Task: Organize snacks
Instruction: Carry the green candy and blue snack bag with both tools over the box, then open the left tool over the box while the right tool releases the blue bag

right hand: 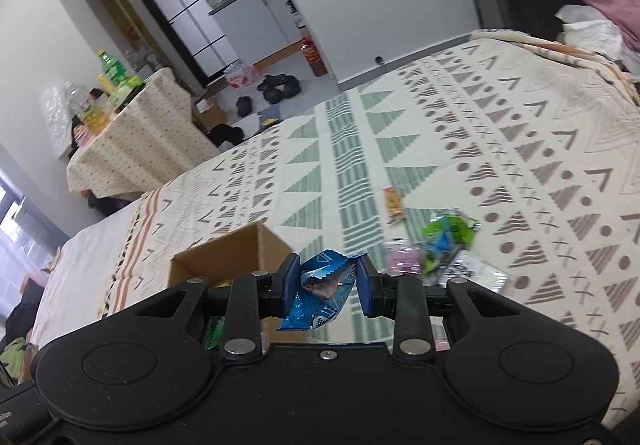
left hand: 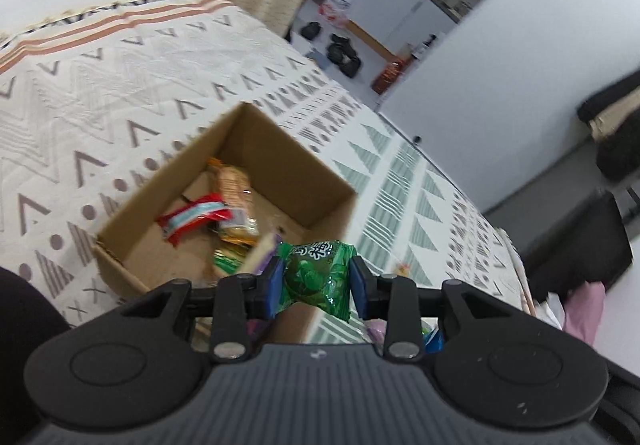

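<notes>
Cardboard box lies ahead of and below both loaded grippers, open top up, on the patterned bedspread.

The left gripper pinches a green candy wrapper between its blue pads, nearly closed, hanging over the box's near corner and tilted down toward it; this hand looks the nearer, so its drop probably comes first. The right gripper, clamped on a blue snack packet, sits to the box's right, with the box ahead to its left. Inside the box lie a red bar and a biscuit pack. Loose snacks remain on the bedspread beyond the right gripper.
</notes>
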